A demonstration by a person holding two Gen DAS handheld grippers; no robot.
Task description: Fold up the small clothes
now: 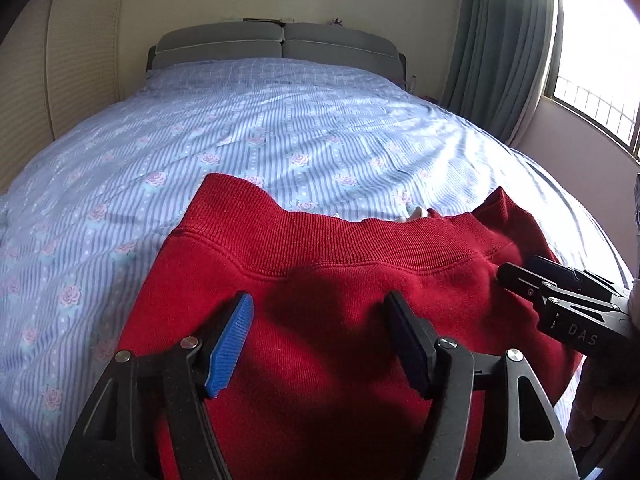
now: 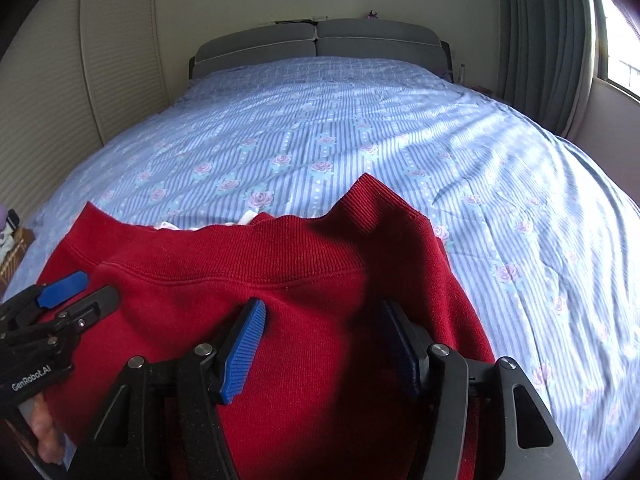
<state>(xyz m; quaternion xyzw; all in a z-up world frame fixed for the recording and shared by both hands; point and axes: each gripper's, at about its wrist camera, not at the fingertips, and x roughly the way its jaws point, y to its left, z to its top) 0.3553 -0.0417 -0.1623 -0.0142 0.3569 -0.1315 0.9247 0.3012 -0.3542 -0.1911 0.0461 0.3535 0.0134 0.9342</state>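
A red sweater (image 1: 320, 280) lies on the near part of a bed (image 1: 280, 128), spread over a blue striped sheet (image 2: 360, 128) printed with pink roses. Its thick ribbed band (image 2: 280, 248) runs across the edge farthest from the cameras, toward the grey headboard (image 1: 280, 44), and the two ends of that band stick up in small peaks. A bit of white cloth (image 2: 248, 218) peeks out just beyond the band. The left gripper (image 1: 320, 340) hovers over the left half of the sweater with its jaws apart; only flat red fabric shows in the gap between the blue pads (image 1: 232, 344), and nothing is pinched. The right gripper (image 2: 324, 344) hangs over the right half of the sweater, its jaws likewise standing apart with bare fabric between them and no fold caught. Both grippers sit on the near side of the ribbed band, side by side, each visible at the edge of the other's view. A hand (image 2: 44, 436) shows on the handle of the left gripper. Beyond the sweater the sheet is rumpled, and teal curtains (image 1: 496, 32) hang by a bright window (image 1: 592, 60) to the right of the headboard.
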